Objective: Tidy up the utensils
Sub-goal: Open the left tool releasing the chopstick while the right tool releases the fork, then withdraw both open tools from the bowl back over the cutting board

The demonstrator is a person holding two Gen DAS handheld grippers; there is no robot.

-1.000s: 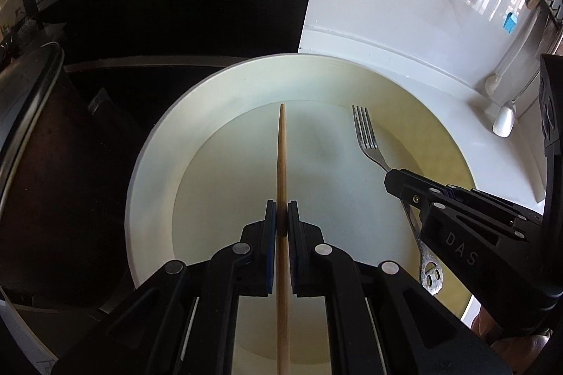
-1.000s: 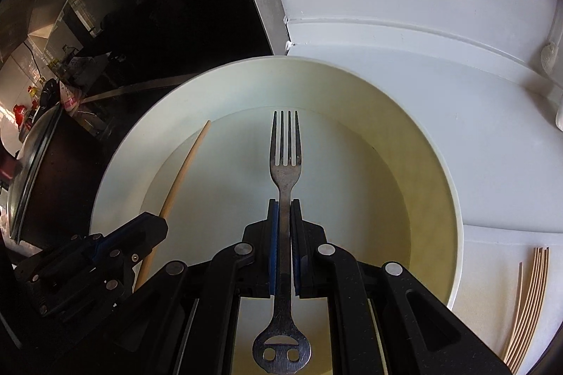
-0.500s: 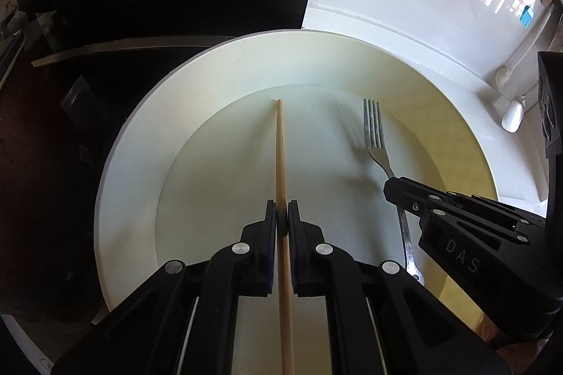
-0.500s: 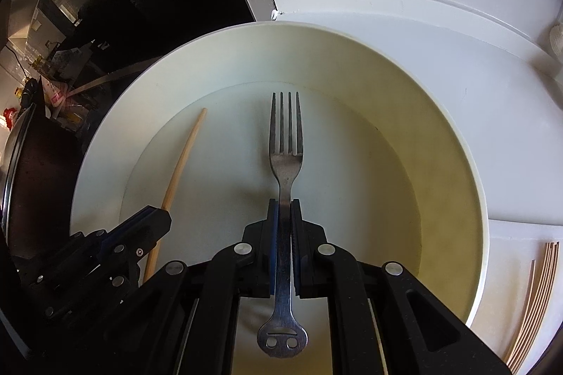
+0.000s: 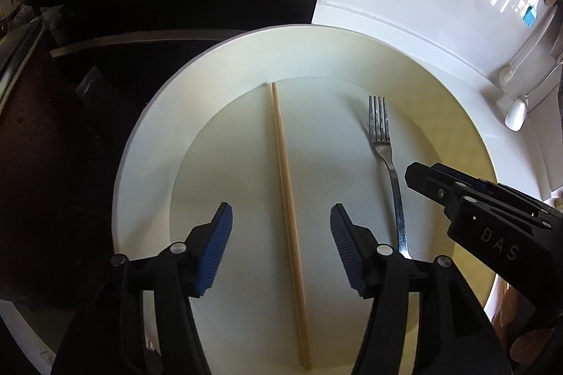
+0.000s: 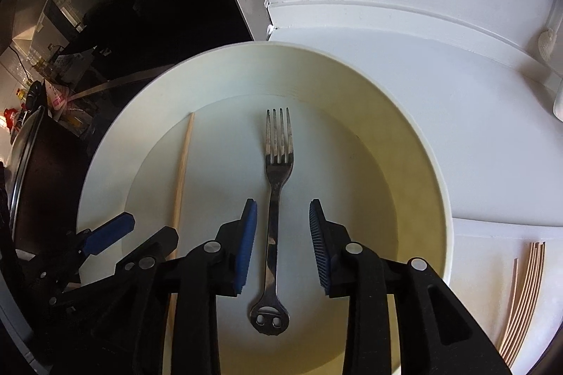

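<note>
A wooden chopstick (image 5: 288, 220) lies flat in a large cream plate (image 5: 147, 142), pointing away from me. My left gripper (image 5: 280, 216) is open, its blue pads on either side of the chopstick without touching it. A steel fork (image 6: 276, 185) lies in the same plate (image 6: 415, 142), tines away, to the right of the chopstick (image 6: 181, 177). My right gripper (image 6: 283, 216) is open and straddles the fork's handle. The fork also shows in the left wrist view (image 5: 385, 149), with the right gripper's body beside it.
The plate sits on a white counter (image 6: 440, 65) beside a dark hob surface (image 5: 52, 135). A bundle of wooden sticks (image 6: 524, 297) lies at the right. A white spoon (image 5: 516, 114) rests at the far right. A dark pan rim (image 6: 24, 156) stands at the left.
Both grippers have opened: the left let go of the chopstick and the right let go of the fork, and both now lie on the plate. The grippers had lowered toward the plate.
</note>
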